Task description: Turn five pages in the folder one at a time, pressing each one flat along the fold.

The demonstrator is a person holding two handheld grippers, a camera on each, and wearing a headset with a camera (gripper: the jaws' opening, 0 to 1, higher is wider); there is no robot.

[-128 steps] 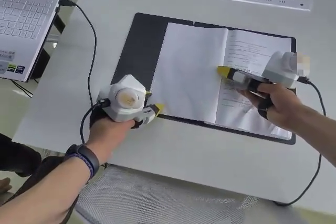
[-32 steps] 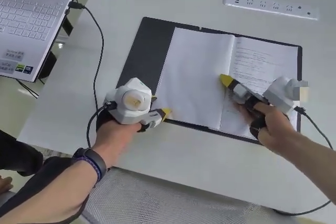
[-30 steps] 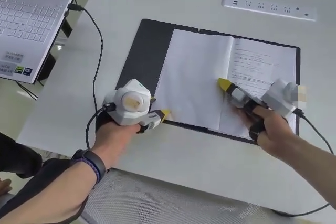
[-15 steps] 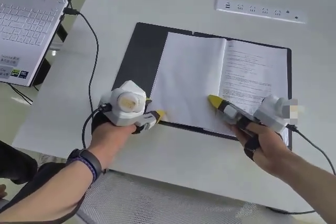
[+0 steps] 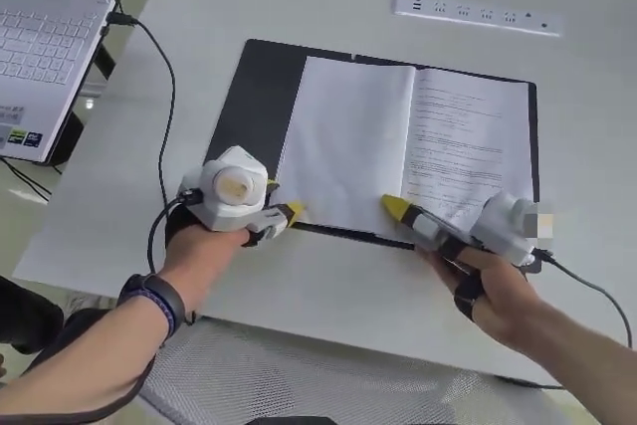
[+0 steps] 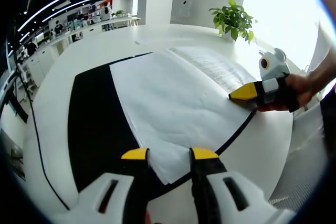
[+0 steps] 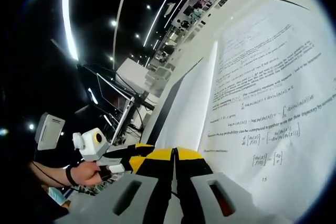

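White table (image 5: 328, 296) is carrying the open folder (image 5: 254, 97) just ahead of both claws in the head view, and the right claw (image 5: 395, 208) is touching the fold's near end. In the left gripper view, the left claw (image 6: 169, 154) is sitting slightly open over the blank page (image 6: 173, 93) corner, gripping nothing. In the right gripper view, the jaws are pressing together, empty, with the printed page (image 7: 262, 103) to their right. The pressing stroke is likely ending; the next move is calling for lifting one sheet only.

Wearing a dark, bluish-edged wristband (image 5: 155, 296) on the left wrist; showing white faceted shells and yellow-tipped black jaws on left gripper (image 5: 290, 211) and right gripper (image 5: 394, 206); trailing a black cable (image 5: 587, 286) from each.
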